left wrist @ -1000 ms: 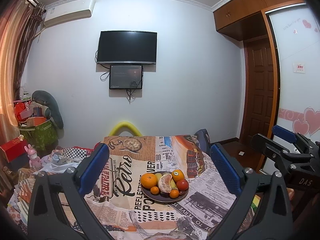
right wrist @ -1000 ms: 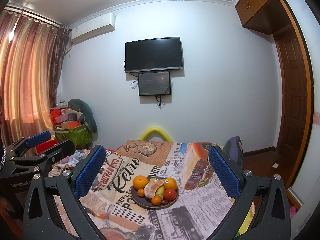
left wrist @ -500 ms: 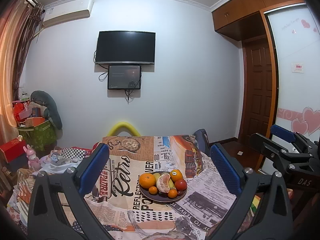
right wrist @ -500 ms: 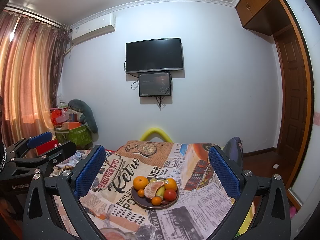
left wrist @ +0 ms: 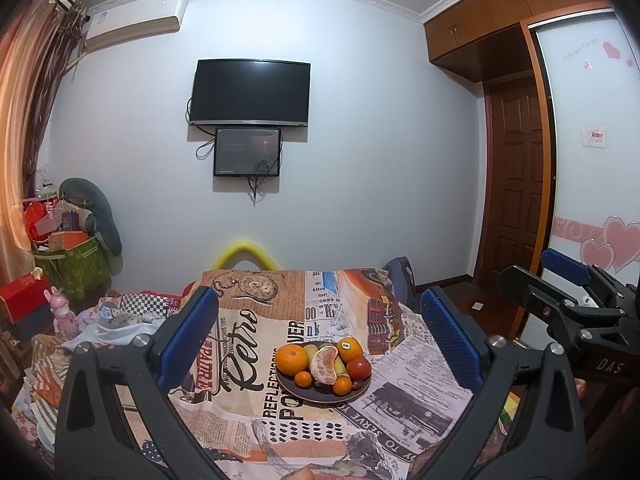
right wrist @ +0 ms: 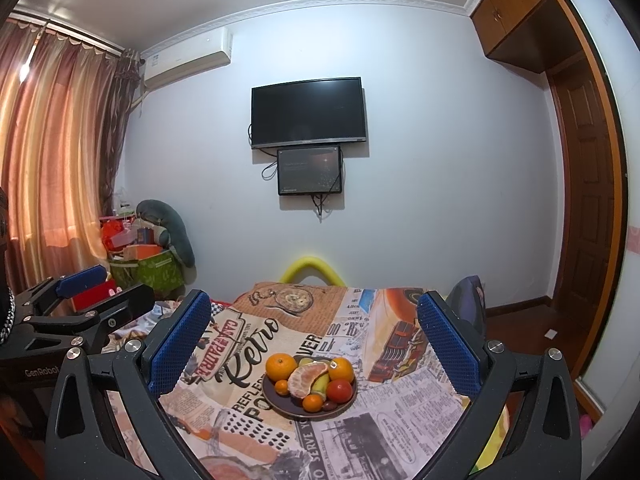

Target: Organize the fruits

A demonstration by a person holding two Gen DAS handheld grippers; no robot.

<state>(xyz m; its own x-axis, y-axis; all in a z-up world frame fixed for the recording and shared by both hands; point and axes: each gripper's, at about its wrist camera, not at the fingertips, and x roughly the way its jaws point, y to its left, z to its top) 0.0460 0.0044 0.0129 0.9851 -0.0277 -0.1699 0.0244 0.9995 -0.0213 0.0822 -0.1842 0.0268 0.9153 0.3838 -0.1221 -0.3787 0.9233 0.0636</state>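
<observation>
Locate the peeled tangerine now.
Both views: peeled tangerine sits mid-plate, between the big orange on its left and red tomato on its right.

Left tool (left wrist: 318, 336) wide open above bench (left wrist: 256, 344); plate (left wrist: 298, 391) full of fruit, right tool (left wrist: 560, 300) off to the side.

A lived-in home room: wall television (left wrist: 250, 93); curtains (right wrist: 52, 152); wooden wardrobe (left wrist: 516, 4); air conditioner (right wrist: 188, 56).

Printed cloth tablecloth (left wrist: 248, 344) looks matt; dark plate (right wrist: 280, 402) glossy; wooden door (left wrist: 516, 184).
</observation>
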